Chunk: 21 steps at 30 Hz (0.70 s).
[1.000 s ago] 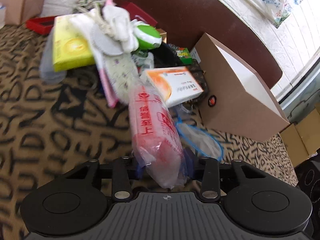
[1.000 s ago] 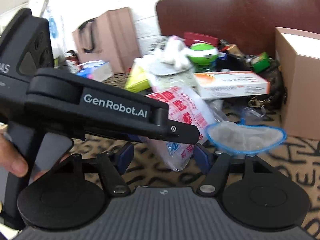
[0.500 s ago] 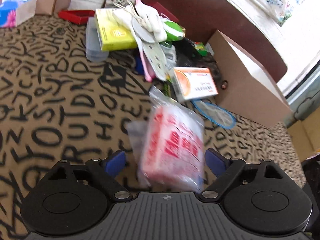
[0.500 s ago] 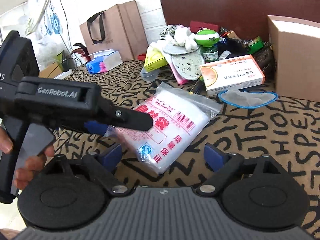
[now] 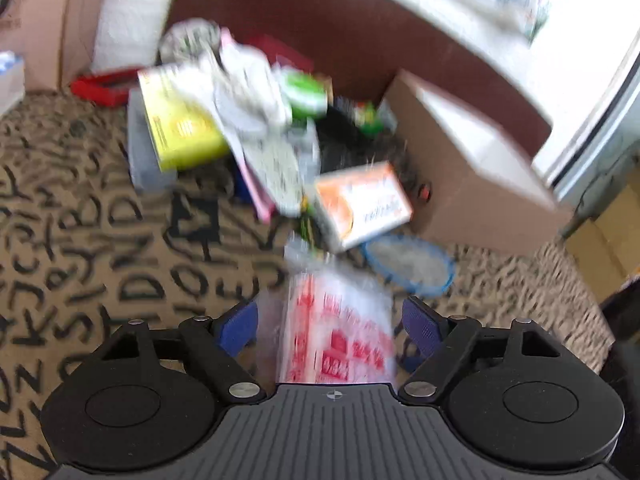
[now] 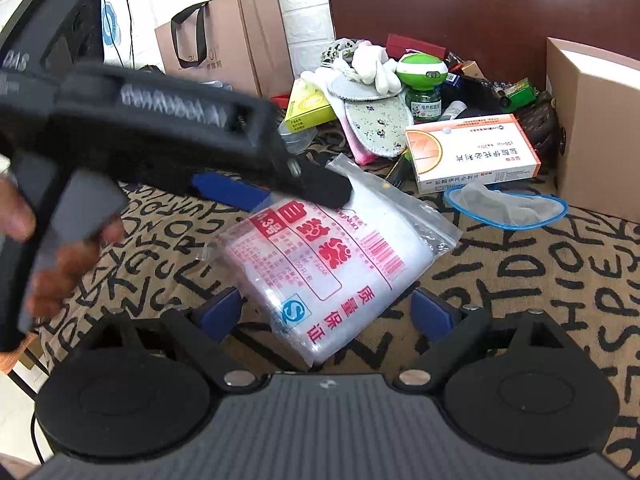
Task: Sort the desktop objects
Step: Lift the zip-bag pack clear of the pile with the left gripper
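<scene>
A clear bag of zip bags with red print (image 6: 332,264) lies flat on the letter-patterned cloth (image 6: 520,280). My right gripper (image 6: 326,312) stands open just behind the bag's near end, its blue pads clear of it. My left gripper (image 5: 328,326) is open with its jaws closing; the bag (image 5: 340,328) lies between its blue pads, which do not press on it. In the right wrist view a left gripper finger (image 6: 328,192) reaches in from the left over the bag's far edge, with a hand on the handle. The left wrist view is blurred.
Behind the bag lie an orange-and-white medicine box (image 6: 472,152), a blue-rimmed cap (image 6: 506,204), a yellow box (image 6: 308,106), a green jar (image 6: 422,80), insoles and gloves. A brown cardboard box (image 6: 596,120) stands at the right, a paper bag (image 6: 224,40) at the back left.
Both grippers have opened wide and let go of the bag, which now lies flat on the cloth. Both hands have pulled back from the pile a little.
</scene>
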Tool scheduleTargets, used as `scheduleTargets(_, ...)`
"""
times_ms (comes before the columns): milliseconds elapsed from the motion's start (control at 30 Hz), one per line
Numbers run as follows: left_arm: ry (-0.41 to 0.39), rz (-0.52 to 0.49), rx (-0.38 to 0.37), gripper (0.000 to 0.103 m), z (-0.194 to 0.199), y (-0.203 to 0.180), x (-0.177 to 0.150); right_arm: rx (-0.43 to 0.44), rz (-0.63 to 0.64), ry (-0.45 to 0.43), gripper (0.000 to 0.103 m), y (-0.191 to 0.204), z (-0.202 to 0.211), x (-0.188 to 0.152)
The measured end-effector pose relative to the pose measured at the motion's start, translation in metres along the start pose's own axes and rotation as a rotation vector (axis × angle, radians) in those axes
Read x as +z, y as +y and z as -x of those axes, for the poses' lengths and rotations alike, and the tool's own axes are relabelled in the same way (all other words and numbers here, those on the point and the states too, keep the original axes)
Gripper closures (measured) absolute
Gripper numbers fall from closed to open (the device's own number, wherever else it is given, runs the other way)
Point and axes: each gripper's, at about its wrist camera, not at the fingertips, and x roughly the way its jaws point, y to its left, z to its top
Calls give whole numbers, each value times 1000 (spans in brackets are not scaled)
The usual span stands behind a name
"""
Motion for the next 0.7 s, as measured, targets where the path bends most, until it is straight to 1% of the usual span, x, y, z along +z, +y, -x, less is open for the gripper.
scheduleTargets(33,-20,-2,-4,16,7,0,2,2,-2,-1,10,-1,1,-1)
scheduleTargets(100,-17,-1,-29,16,9,0,7,-1,-16,4,10,-5,1,-2)
scheduleTargets(133,1,0,-43,16,5,-1,7,-4,-19,4,10,-6,0,-2)
scheduleTargets(233,96,-23,-42,16,-20,-4,1,-10,-26,-3,10,-6,-3,0)
scheduleTargets(300,154,-14,-51,16,-36,-3,-6,-13,-27,-6,10,-6,-3,0)
scheduleTargets(400,141,-72,-40,15,-47,-6,-10,-15,-24,-4,10,-7,-2,-2)
scheduleTargets(433,134,-77,-31,14,-51,-6,-9,-14,-23,-5,10,-8,-3,-2)
scheduleTargets(500,136,-54,-3,15,-58,-2,-4,-17,-17,-6,10,-7,-5,-2)
scheduleTargets(533,146,-48,-5,17,-60,-1,-1,-14,-12,-6,9,-6,-8,0)
scheduleTargets(567,156,-56,-15,26,-59,-3,1,-13,-5,-9,9,-6,-10,1)
scheduleTargets(600,167,-76,-43,43,-56,-5,2,-18,0,-12,9,-5,-12,1)
scheduleTargets(667,165,-106,-38,41,-49,-8,3,-17,-5,-10,14,-5,-12,3)
scheduleTargets(700,164,-101,-36,40,-50,-7,2,-10,-12,-7,15,-6,-10,4)
